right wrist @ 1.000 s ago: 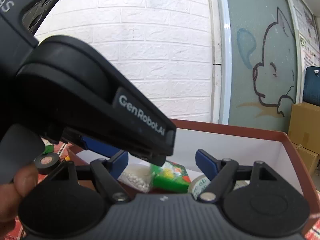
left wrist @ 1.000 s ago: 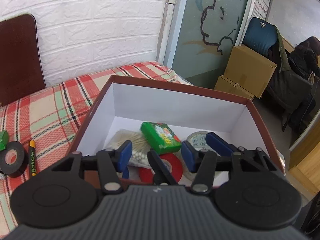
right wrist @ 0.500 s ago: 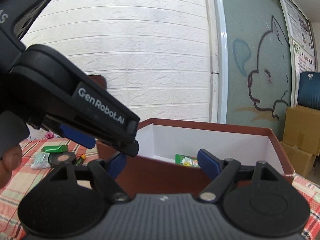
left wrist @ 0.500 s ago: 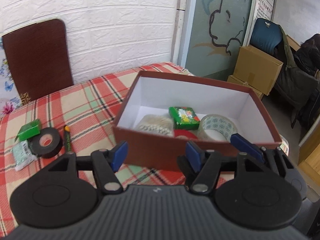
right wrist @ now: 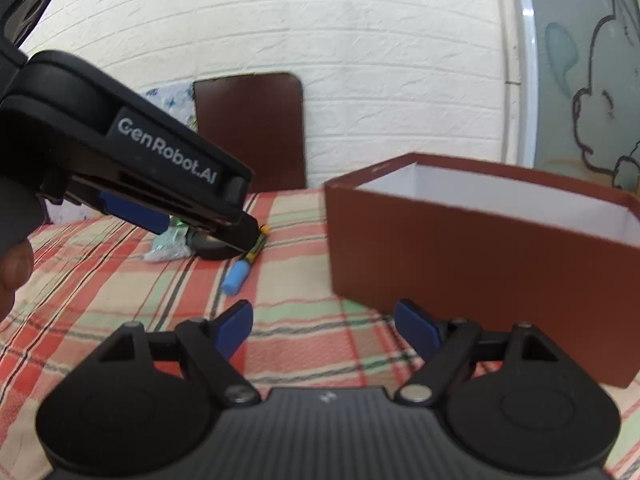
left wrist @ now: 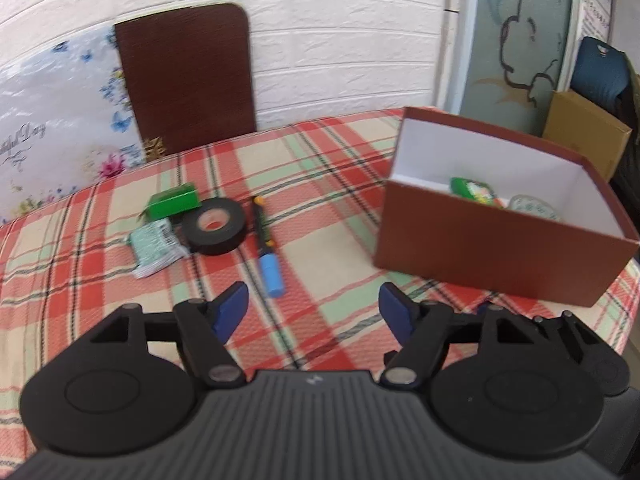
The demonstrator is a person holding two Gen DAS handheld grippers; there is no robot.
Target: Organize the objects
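A brown box (left wrist: 492,240) with a white inside stands on the plaid cloth at the right; it also shows in the right wrist view (right wrist: 480,256). It holds a green packet (left wrist: 472,190) and a clear tape roll (left wrist: 534,207). On the cloth to the left lie a black tape roll (left wrist: 214,224), a blue-capped marker (left wrist: 267,258), a small green box (left wrist: 174,201) and a pale wrapped packet (left wrist: 154,246). My left gripper (left wrist: 312,310) is open and empty above the cloth. My right gripper (right wrist: 324,324) is open and empty, in front of the box.
A dark brown board (left wrist: 188,76) and a floral cushion (left wrist: 52,128) lean on the white brick wall. Cardboard boxes (left wrist: 584,132) and a chair stand beyond the table's right edge. The left gripper's body (right wrist: 132,168) crosses the right wrist view.
Both grippers have pulled back and up from inside the box. The left one swung left, bringing the loose items on the cloth into view. Both stay open and empty.
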